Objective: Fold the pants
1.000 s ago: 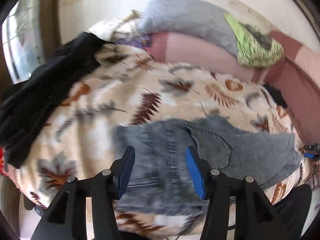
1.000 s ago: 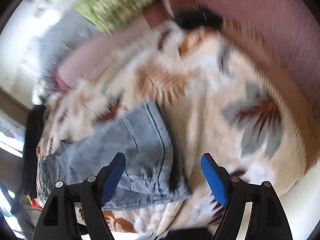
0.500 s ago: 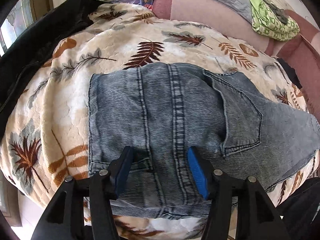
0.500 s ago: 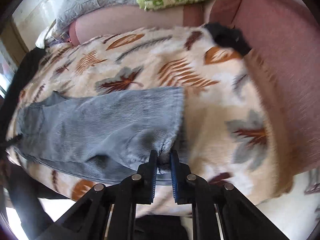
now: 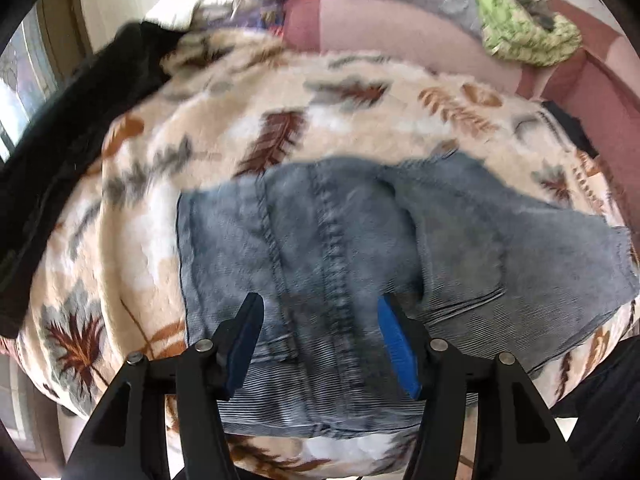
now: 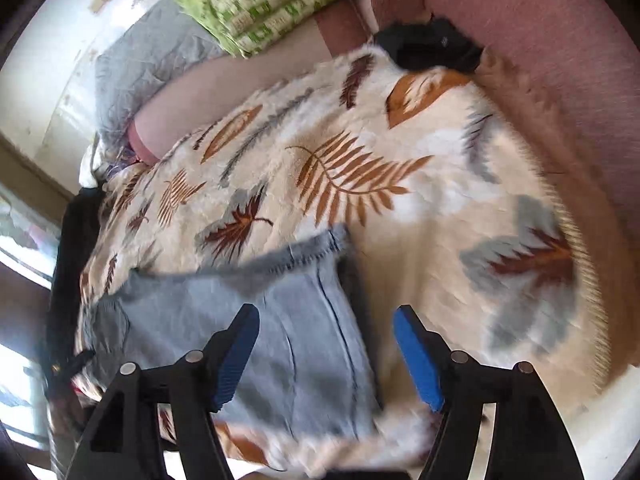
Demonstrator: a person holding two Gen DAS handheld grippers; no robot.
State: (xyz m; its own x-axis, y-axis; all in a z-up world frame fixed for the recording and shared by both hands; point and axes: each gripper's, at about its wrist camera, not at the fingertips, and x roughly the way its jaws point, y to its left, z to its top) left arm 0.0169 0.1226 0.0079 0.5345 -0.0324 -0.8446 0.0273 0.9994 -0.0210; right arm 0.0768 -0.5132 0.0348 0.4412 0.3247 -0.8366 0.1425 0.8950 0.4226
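- One leaf-print blanket [image 5: 360, 120] is spread over the pink sofa [image 6: 560, 60].
- Grey denim pants [image 5: 340, 240] are laid flat on the blanket's near edge.
- Left gripper [image 5: 320, 332] is held over the waistband, fingers spread, just opening, nothing pinched.
- Right gripper [image 6: 326, 344] is held over the leg end, fingers apart, just opened, cloth released.

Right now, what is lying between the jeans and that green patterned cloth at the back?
In the left wrist view, only the leaf-print blanket and then the pink sofa cushion separate the jeans from the green cloth. Nothing else sits there.
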